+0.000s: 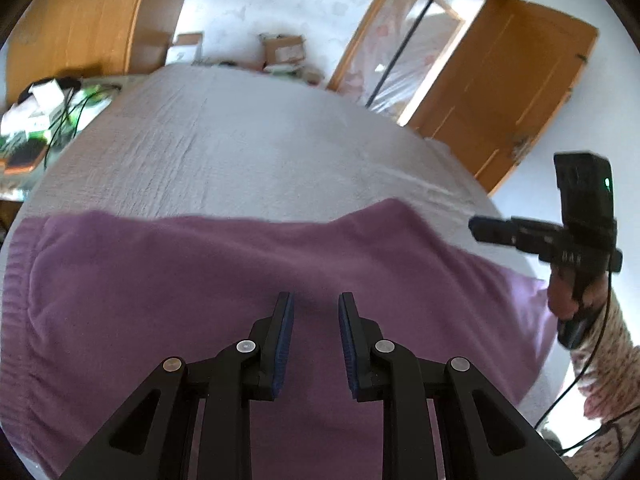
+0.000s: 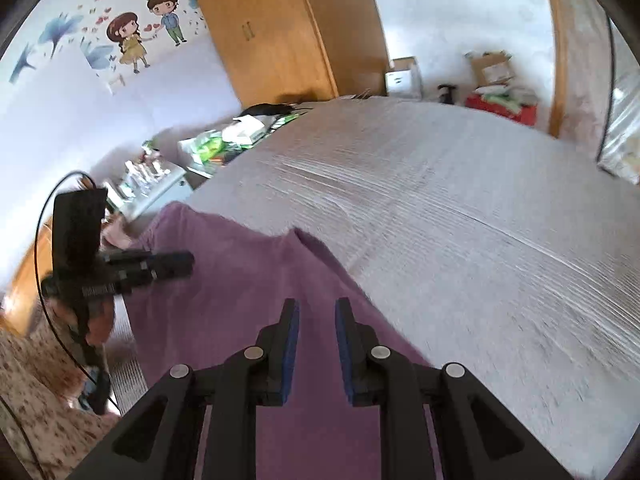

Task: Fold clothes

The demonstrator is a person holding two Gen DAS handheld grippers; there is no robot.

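Purple fleece garment (image 1: 224, 280) spread flat on the grey bed cover (image 1: 224, 140). Soft, light, floppy, probably grippy; best pinched at a hem corner. Left gripper (image 1: 316, 300) and right gripper (image 2: 317, 304) both part-open, holding nothing.

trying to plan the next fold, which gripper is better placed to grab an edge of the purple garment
Right, probably. The right gripper hangs open beside the purple garment's edge on the bed, with a raised fold just ahead. The left gripper, also open, hangs over the garment's broad middle, its edges further off.
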